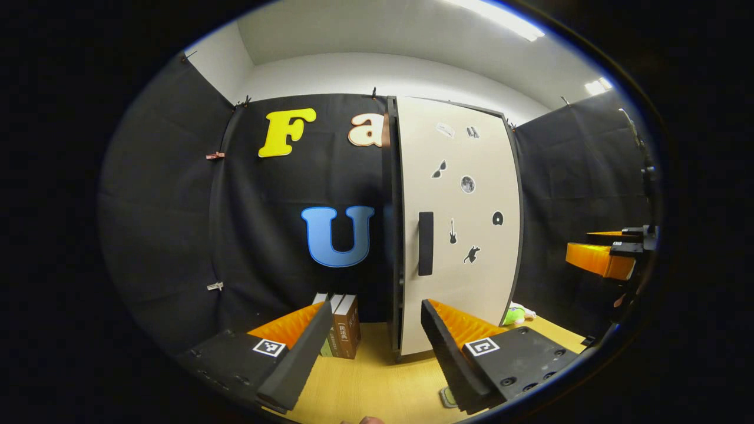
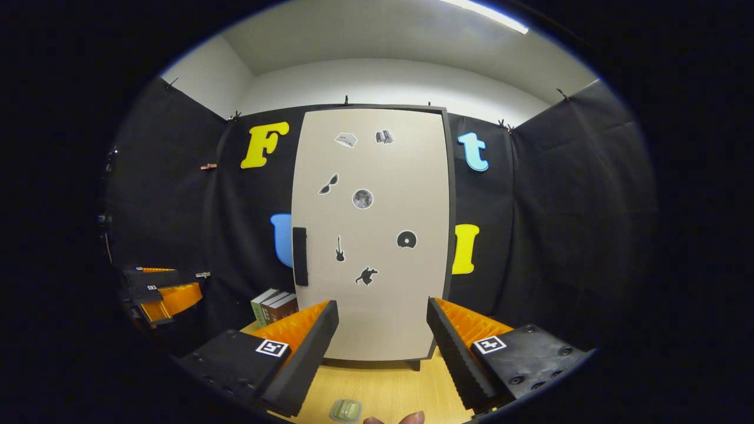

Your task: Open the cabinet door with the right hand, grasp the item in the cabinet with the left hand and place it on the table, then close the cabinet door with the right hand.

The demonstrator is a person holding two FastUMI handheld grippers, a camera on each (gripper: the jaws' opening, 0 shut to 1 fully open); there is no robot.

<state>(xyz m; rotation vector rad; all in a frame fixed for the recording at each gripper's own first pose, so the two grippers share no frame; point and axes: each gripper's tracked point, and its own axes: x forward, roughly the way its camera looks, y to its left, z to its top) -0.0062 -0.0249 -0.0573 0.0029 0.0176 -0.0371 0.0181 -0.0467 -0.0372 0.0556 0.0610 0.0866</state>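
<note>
1. My left gripper (image 1: 377,347) hangs over the tabletop (image 1: 377,377) with jaws spread wide, nothing between them. Through the gap I see the cabinet's left front corner.
2. My right gripper (image 2: 383,347) faces the cabinet door (image 2: 371,235) squarely, jaws spread wide and empty, apart from the door.
3. The door is shut and flush with the cabinet front. Its handle (image 2: 300,256), a dark vertical bar, sits at the door's left edge about mid-height. Small dark stickers are scattered over the door face.
4. The item inside is hidden behind the shut door; I cannot tell what or where it is.
5. Edges: the cabinet stands on the tabletop on short feet, a thin shadow gap under its bottom edge. Its back is close to the black cloth wall.
6. Open room: bare tabletop lies between both grippers and the cabinet front. In the right gripper view my left gripper shows far left, well apart from the door.
7. Books (image 1: 344,333) stand upright left of the cabinet, near its side.
8. A small greenish pad (image 2: 346,410) lies flat on the tabletop near my right jaws. A green soft thing (image 1: 514,315) peeks out at the cabinet's right base.
9. Tabletop is light wood. White ceiling with strip lights above.
</note>
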